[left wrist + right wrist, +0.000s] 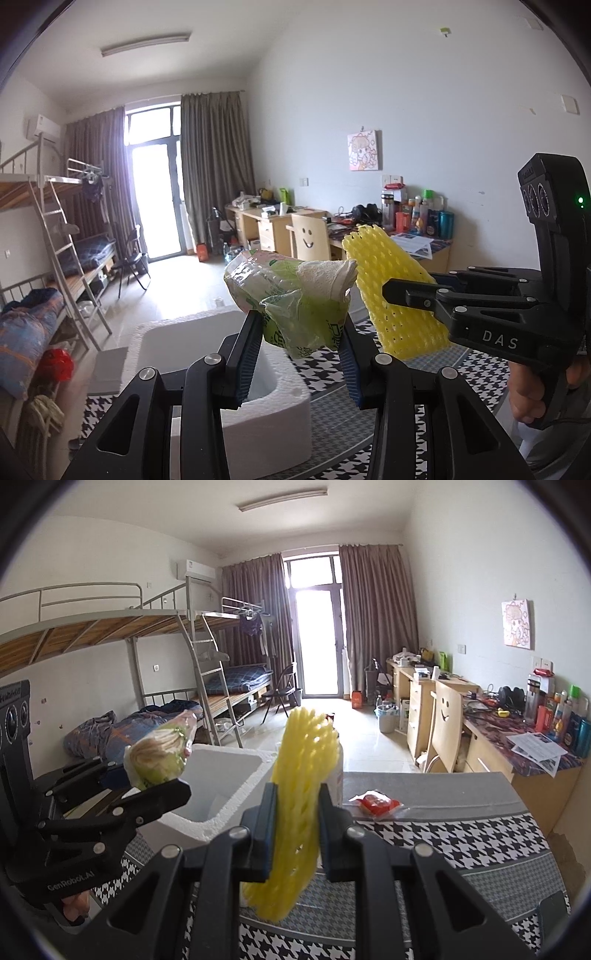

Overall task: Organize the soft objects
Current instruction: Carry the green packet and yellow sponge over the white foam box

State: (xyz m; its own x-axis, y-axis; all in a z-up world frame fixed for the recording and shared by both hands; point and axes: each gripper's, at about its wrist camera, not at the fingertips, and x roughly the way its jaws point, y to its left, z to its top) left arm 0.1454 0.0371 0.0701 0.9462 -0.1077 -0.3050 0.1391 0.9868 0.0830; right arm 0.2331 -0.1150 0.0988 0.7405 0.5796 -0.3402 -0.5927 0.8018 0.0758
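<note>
My left gripper [301,332] is shut on a green plastic pack of white tissues [288,284], held up above the white foam box [280,413]. In the right wrist view that pack [162,753] and the left gripper [162,779] show at the left, over the foam box [195,825]. A yellow foam net sleeve [306,746] stands upright between the pads of my right gripper [295,794], which is shut on it. From the left wrist view the right gripper [391,295] and its net [384,258] sit just right of the tissue pack. A hand holds each gripper's handle.
A red packet [376,803] lies on the houndstooth-covered table [443,834] to the right of the box. Beyond are a wooden desk [491,768] crowded with bottles, a smiley-face chair [447,720], and bunk beds [110,635] along the left wall.
</note>
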